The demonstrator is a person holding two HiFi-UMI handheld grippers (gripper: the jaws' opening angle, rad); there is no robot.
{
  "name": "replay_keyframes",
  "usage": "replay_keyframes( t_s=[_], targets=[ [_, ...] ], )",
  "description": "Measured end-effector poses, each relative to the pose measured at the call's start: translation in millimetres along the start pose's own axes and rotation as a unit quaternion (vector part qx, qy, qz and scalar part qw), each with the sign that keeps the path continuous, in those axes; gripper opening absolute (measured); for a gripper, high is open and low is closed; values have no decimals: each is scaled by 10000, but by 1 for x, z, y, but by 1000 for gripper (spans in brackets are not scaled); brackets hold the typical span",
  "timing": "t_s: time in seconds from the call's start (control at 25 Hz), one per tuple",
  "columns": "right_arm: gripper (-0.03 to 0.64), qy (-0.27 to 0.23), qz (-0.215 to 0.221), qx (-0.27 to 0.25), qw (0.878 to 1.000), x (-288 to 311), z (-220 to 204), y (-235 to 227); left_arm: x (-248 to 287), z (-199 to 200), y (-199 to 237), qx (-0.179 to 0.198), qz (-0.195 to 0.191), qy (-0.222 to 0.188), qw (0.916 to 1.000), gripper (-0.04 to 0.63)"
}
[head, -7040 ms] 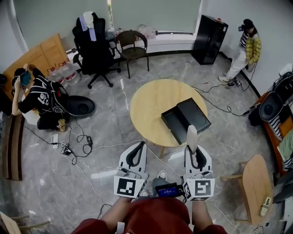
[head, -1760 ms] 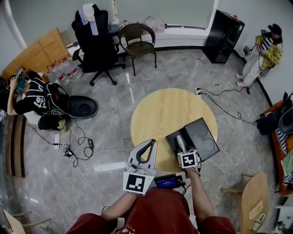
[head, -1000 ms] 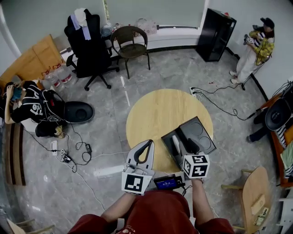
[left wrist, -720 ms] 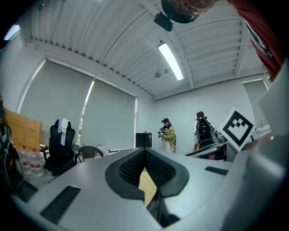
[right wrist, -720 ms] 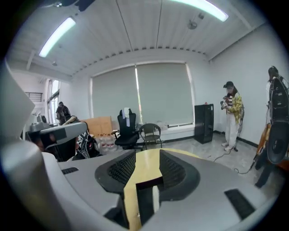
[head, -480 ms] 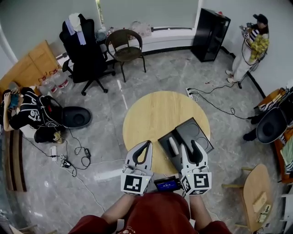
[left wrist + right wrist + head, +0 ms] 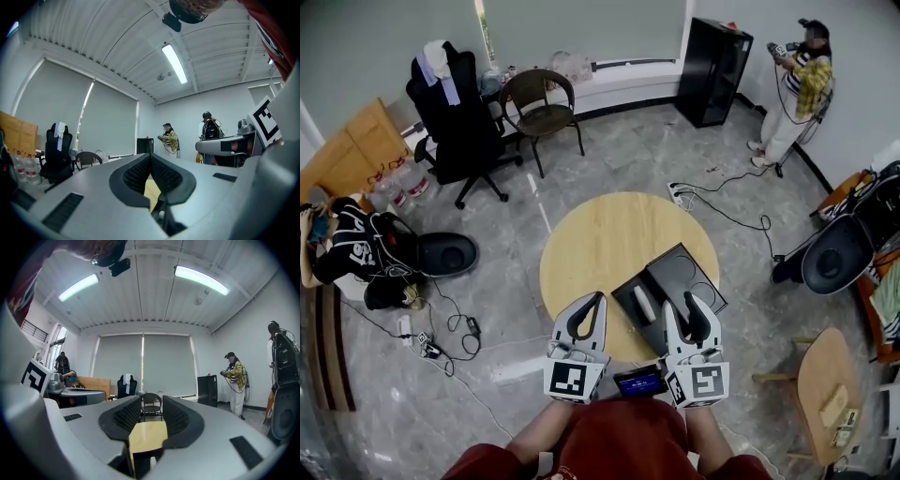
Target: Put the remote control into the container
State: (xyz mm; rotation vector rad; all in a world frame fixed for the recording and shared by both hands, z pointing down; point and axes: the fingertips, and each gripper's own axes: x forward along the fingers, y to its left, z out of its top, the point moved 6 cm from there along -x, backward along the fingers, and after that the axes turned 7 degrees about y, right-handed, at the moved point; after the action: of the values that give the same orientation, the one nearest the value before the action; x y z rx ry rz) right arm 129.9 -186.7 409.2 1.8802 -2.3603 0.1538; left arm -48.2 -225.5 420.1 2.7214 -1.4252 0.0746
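The remote control (image 7: 644,303) lies inside the black container (image 7: 622,298) on the round counter (image 7: 600,244), just ahead of the right hand-held gripper (image 7: 680,305), whose jaws stand apart, empty. The left hand-held gripper (image 7: 598,298) has its jaws together.

7 s ago remote control (image 7: 644,303) stood upright in jaws of right gripper (image 7: 680,302), close to person's body. Now it lies flat in left half of container (image 7: 689,279), free of any grip. Gripper went out over container, let go, then drew back toward body; jaws now apart, only table top seen between them.
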Motion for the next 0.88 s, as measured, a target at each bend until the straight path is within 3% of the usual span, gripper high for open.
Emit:
replay_keyframes(
  t_s=[0.12,0.2,0.36,0.6,0.72,0.88],
  targets=[
    [143,4,69,2,10000,-2,1,-2,4,-1,-4,40,-63,75,9999,15],
    [96,-8,34,8,10000,-3,1,-6,7,-1,-6,55,-106,104,9999,15],
    [33,-60,54,-70,9999,-5,2,-10,13,8,-11,-63,-136,-218,9996,15],
    [23,-49,-30,-42,10000,-7,2,-8,15,8,-11,-36,-221,-206,9995,15],
    [23,-35,-66,-149,9999,-11,0,-10,14,5,-15,116,-250,18,9996,15],
    [21,-40,-113,-212,9997,-14,0,-11,16,6,-18,43,-311,-150,9994,15]
  ],
)
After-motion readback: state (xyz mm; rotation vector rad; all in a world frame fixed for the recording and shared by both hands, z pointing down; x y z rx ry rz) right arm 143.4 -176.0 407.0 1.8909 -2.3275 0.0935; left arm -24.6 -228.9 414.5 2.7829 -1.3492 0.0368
